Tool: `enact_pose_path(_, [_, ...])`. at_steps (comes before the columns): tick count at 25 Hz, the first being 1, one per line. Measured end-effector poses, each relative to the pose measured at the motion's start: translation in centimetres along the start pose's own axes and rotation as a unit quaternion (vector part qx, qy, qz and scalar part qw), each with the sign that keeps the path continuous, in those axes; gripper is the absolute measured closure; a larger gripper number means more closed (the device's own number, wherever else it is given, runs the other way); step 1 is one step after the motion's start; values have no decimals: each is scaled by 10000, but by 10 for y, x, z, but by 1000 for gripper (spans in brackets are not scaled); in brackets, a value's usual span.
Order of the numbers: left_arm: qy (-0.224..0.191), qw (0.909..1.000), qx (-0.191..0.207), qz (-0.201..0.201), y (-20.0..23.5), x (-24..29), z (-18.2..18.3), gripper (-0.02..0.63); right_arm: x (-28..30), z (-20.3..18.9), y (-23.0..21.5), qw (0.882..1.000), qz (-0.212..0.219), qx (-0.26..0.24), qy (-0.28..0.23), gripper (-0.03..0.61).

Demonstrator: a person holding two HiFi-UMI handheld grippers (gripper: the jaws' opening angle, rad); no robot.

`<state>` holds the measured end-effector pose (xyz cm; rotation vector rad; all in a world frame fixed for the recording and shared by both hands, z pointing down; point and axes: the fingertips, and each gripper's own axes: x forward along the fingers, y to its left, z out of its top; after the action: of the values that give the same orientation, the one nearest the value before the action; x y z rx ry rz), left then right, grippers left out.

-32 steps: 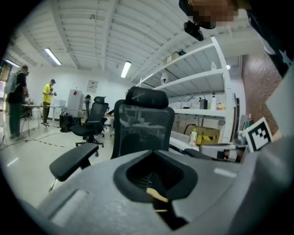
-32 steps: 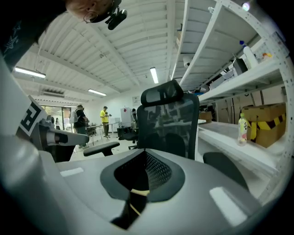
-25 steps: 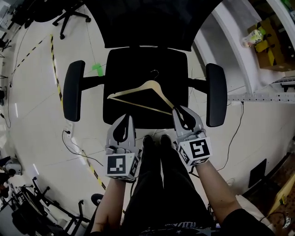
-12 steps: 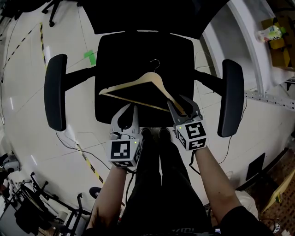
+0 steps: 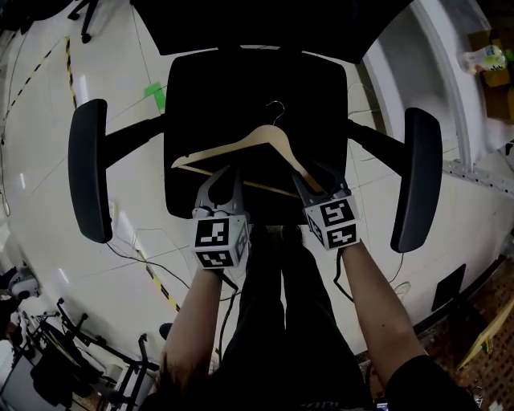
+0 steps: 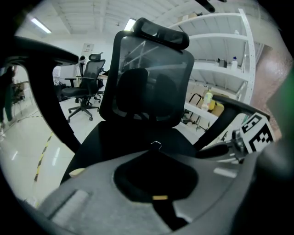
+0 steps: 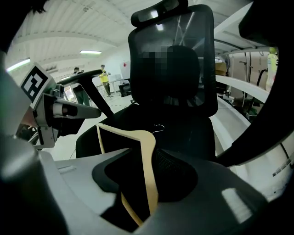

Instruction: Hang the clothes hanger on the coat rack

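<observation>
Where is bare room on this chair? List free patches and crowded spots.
Free: seat strip behind the hanger, up to the backrest. Crowded: seat front, left tongs at the hanger's bar, right tongs, jaws just opening, around its arm.

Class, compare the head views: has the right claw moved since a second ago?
Yes: the right claw has advanced further over the chair seat, jaws just opening with the hanger between them.

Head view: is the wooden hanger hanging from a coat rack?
No, the hanger lies flat on the black chair seat, with no rack anywhere in view.
</observation>
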<state>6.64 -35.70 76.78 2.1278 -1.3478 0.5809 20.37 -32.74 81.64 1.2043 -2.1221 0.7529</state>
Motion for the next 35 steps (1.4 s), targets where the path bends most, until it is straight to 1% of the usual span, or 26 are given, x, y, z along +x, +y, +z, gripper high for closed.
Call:
enact_pose_path(4, [170,9998,-88,-8,4,14,-3,609,9,-1,-3,9999,29,57,123,420])
enact_pose_path(7, [240,9996,-162,20,8,22,-5,609,16,-12,-1,9992,175,-49,362,419])
enact_pose_path(11, [297,9994,-157,42,8,29,-10,609,25,-27,5,9965,393,-233,702,403])
enact_pose_path(17, [335,9993,-172,41,7,36,-15,609,37,-38,5,9936,382,-395,983,402])
enact_pose_path(20, [353,9992,-203,19,5,38,-17,609,42,-44,4,9898,306,-581,1266,413])
enact_pose_path(23, [355,9991,-234,-23,3,40,-19,609,46,-46,0,9826,130,-937,1596,429])
enact_pose_path(25, [360,9991,-244,-21,2,41,-21,609,48,-47,0,9789,17,-1067,1741,433])
enact_pose_path(30, [381,9990,-248,-23,2,41,-21,609,47,-48,1,9772,-241,-1214,1725,436])
enact_pose_path(33, [361,9990,-265,-12,3,41,-20,609,47,-48,0,9763,-306,-1173,1795,476])
enact_pose_path(35, [347,9990,-281,-1,3,41,-19,609,47,-48,-1,9754,-329,-1173,1836,480])
